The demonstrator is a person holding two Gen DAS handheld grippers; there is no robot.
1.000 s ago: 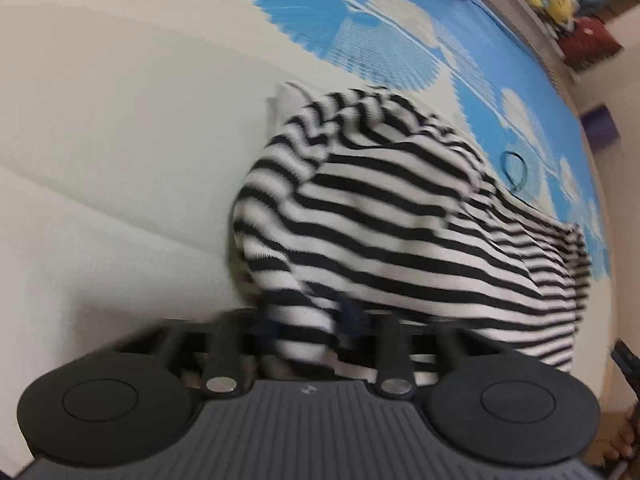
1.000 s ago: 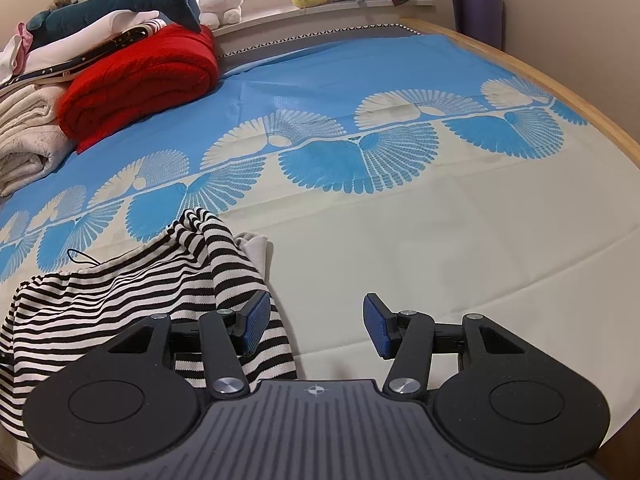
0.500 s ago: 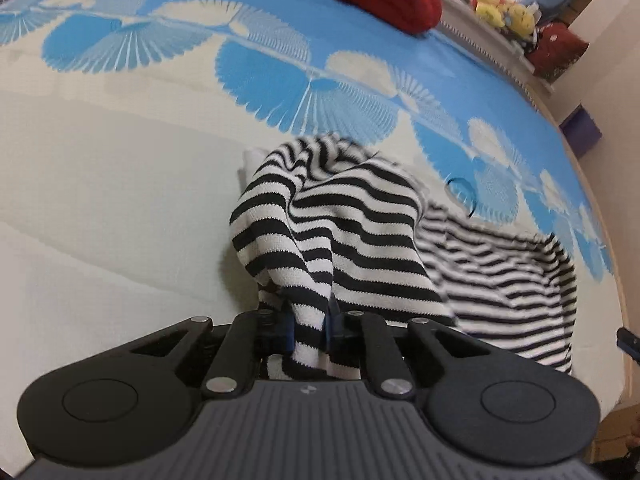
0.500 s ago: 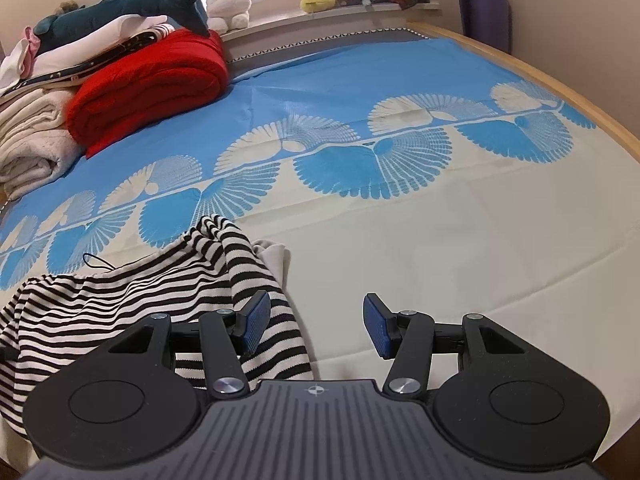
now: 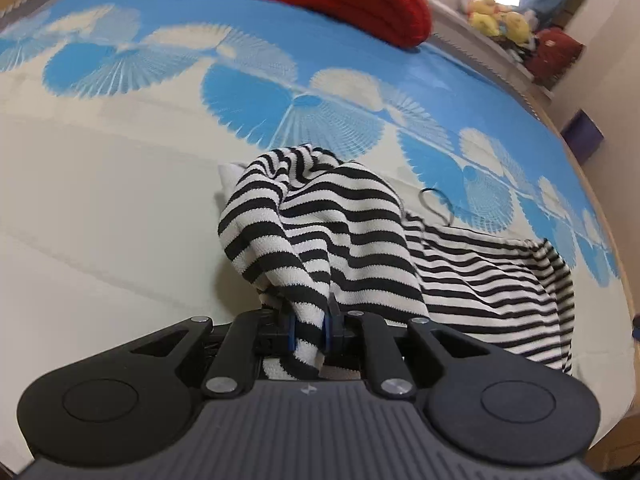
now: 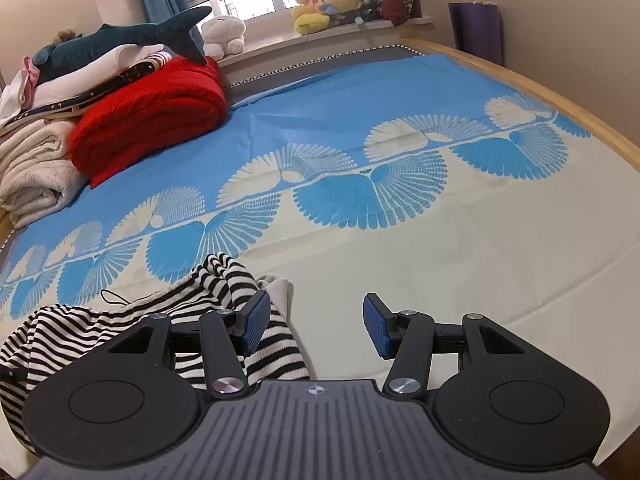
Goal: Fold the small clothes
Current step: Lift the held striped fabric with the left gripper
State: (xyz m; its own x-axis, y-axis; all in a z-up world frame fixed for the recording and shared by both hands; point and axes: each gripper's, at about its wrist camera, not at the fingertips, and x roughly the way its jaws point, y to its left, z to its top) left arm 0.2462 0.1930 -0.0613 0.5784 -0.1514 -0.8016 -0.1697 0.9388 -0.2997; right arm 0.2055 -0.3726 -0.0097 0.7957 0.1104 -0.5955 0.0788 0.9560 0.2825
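A black-and-white striped garment [image 5: 360, 240] lies bunched on the bed sheet [image 5: 100, 208]. My left gripper [image 5: 308, 330] is shut on a fold of its near edge and holds that fold raised off the sheet. The garment's far part trails to the right, with a thin black cord [image 5: 436, 204] lying beside it. In the right wrist view the garment [image 6: 132, 320] lies at the lower left. My right gripper [image 6: 318, 328] is open and empty, its left pad just over the garment's right edge.
The sheet [image 6: 440, 264] is cream near me and blue with fan patterns farther off. A red folded blanket [image 6: 152, 116], cream towels [image 6: 32, 176] and a plush shark [image 6: 120, 40] are piled at the far left. Soft toys [image 6: 328, 4] sit on the windowsill. The wooden bed edge [image 6: 568, 108] curves at right.
My left gripper has closed on the garment's near fold and lifted it, and its view has tilted up toward the far bed. The right gripper has stayed open and drifted slightly.
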